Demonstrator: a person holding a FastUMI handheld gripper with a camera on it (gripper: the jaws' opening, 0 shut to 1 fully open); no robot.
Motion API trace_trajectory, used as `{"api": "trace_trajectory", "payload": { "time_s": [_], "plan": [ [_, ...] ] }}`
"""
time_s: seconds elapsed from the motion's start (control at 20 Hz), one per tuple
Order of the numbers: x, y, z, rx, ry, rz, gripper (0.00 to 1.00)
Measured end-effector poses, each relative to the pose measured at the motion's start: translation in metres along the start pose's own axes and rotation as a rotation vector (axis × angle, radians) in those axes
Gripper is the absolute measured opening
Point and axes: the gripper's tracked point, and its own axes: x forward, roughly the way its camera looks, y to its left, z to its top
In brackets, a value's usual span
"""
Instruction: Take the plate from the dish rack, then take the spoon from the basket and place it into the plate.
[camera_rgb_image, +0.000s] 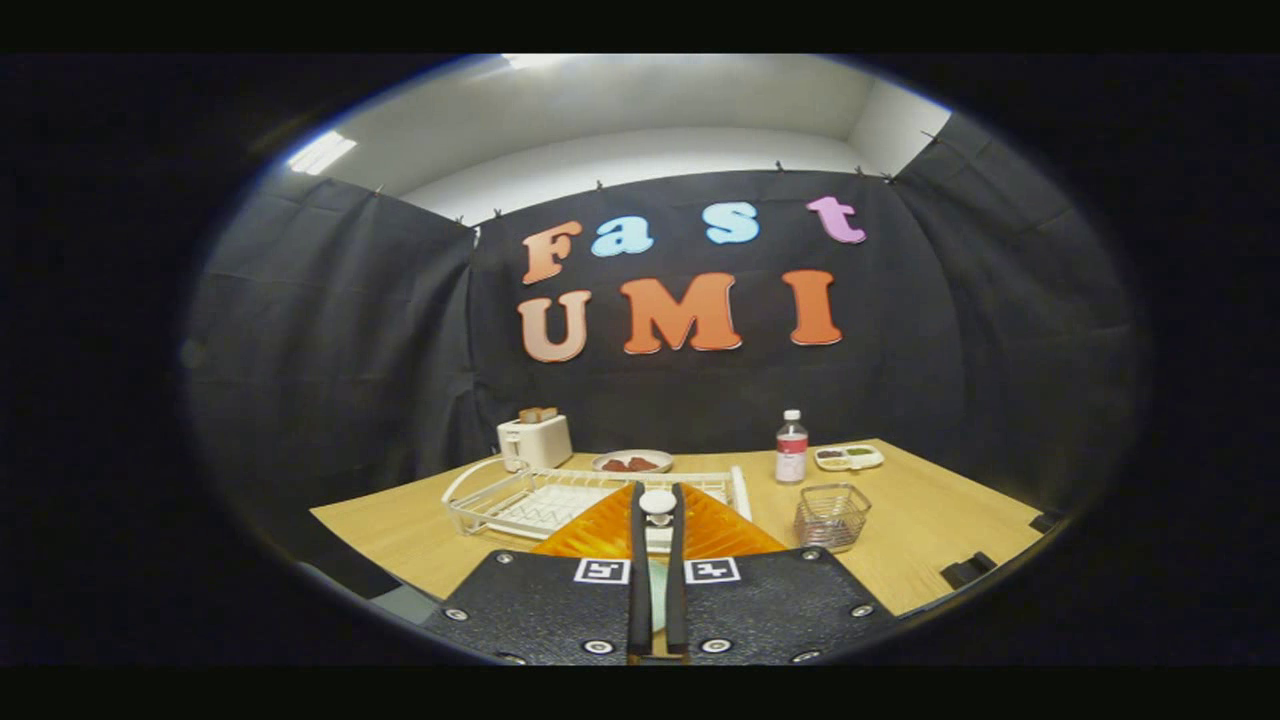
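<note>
My gripper (657, 515) is shut on the spoon (657, 503). The spoon's pale handle runs up between the two fingers, and its white rounded end pokes out at their tips. Directly under the fingers lies the orange ribbed plate (725, 533), showing on both sides of them, just in front of the white dish rack (520, 505). The wire basket (831, 516) stands on the table to the right of the plate, and I see nothing in it.
Along the back of the wooden table (930, 530) stand a white toaster (535, 438), a small dish of red food (632, 461), a bottle (791, 447) and a white divided tray (848, 457). A black clamp (968, 570) sits on the table's right edge.
</note>
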Motion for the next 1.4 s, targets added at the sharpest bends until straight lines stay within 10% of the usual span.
{"api": "trace_trajectory", "payload": {
  "time_s": [1.0,1.4],
  "plan": [
    [0.017,0.057,-0.11,0.039,0.227,0.247,0.07],
    [0.023,0.038,-0.136,-0.01,0.351,0.163,0.37]
  ]
}}
